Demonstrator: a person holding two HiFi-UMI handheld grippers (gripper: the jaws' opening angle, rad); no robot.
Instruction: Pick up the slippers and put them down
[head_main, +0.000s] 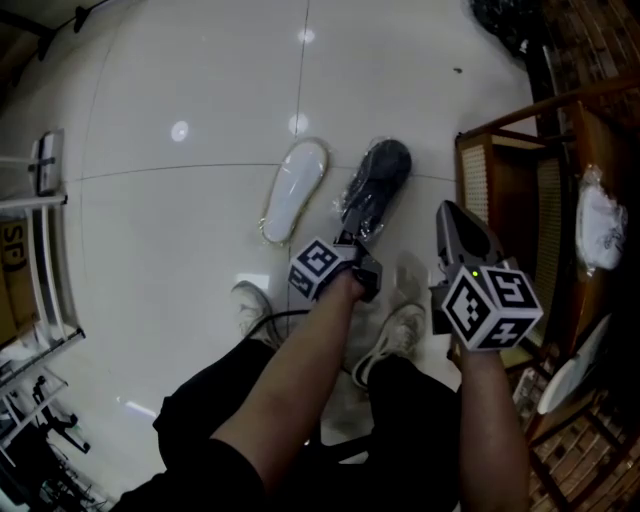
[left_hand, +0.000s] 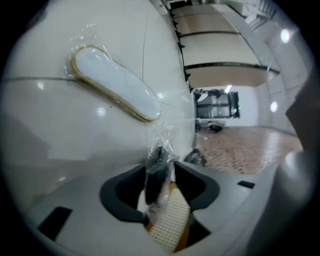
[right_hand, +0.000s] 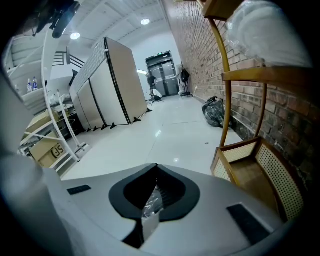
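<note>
On the tiled floor (head_main: 180, 230), furthest left, the white slipper (head_main: 294, 190) lies flat in its clear film, nothing touching it. Just beside it on the right lies the black slipper (head_main: 378, 178), also film-wrapped, toe pointing away from you. Its heel end sits between the jaws of your left tool (left_hand: 160, 166). They stand only narrowly apart and their pads rest against the film, so the tool is pinching the slipper, though the hold looks light.

You appear to be at the set-down of this second slipper, which already seems to rest on the floor. The next move calls for spreading the jaws clear of the heel, then drawing the tool straight back so the crinkled film does not drag along.

Your right tool (right_hand: 156, 169) hangs in the air with its jaws pressed together, gripping no slipper. It points past the rattan shelf unit (head_main: 500, 190).
</note>
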